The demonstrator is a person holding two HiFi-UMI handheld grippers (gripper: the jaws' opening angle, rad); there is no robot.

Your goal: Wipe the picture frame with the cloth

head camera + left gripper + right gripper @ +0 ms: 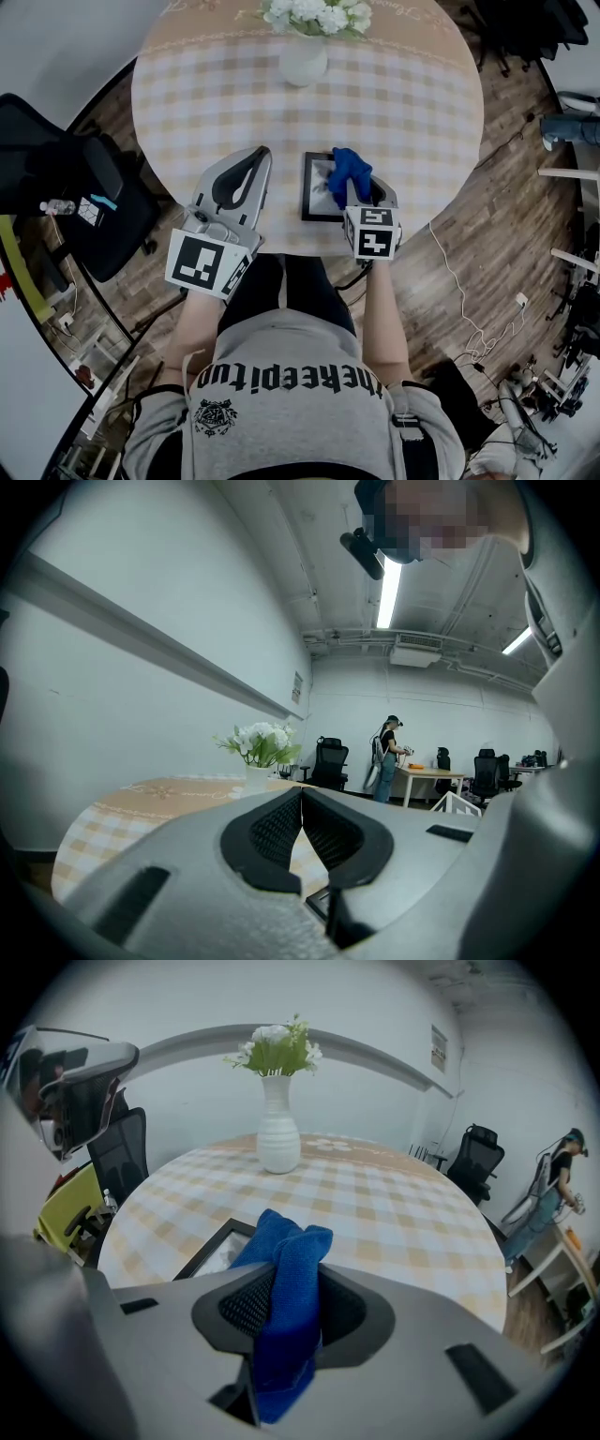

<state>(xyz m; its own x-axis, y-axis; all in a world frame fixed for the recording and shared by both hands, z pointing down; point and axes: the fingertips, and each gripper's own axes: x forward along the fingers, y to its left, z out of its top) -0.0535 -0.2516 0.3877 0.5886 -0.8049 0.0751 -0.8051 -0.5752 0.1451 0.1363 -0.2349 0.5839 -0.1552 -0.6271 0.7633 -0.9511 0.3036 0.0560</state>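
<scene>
Blue cloth [291, 1241] pinched tight in right gripper [281, 1302], over picture frame [316, 195] lying well short of the vase [303, 61]. Left gripper [302, 808] closed, empty, alongside. Risk: unbraced frame may skid when wiped.

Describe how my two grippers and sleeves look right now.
Both the left gripper and right gripper are smooth grey shells with black ribbed fingers. Each carries a white cube printed with black square markers. The person wears a short-sleeved grey T-shirt with black lettering.
</scene>
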